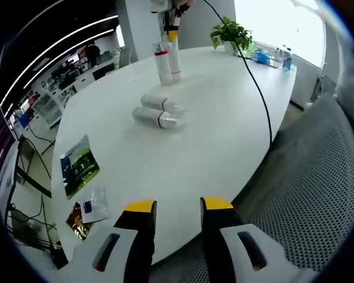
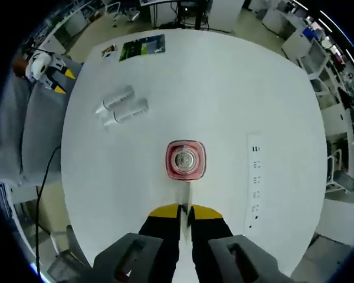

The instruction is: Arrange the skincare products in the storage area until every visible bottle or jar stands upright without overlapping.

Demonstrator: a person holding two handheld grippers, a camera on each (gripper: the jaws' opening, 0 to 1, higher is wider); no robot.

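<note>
Your right claw (image 2: 185, 210) is clenched on a white bottle beside the red-banded bottle (image 2: 186, 160); your left claw (image 1: 178, 207) hangs released above the surface (image 1: 212, 141).

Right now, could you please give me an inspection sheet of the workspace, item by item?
Surface: white table, mostly bare.
Job's things: two red-banded bottles stand upright close together; two white bottles lie on their sides, side by side.
Clutter: green leaflet and small packets near one table edge; white power strip on the table.
Grippers: right gripper has its jaws closed on a thin white thing beside the red-banded bottles; what it is cannot be told. Left gripper is open, off the table edge.
Cables: black cable runs across the table.
Surroundings: potted plant, mesh chair, office desks beyond.
</note>
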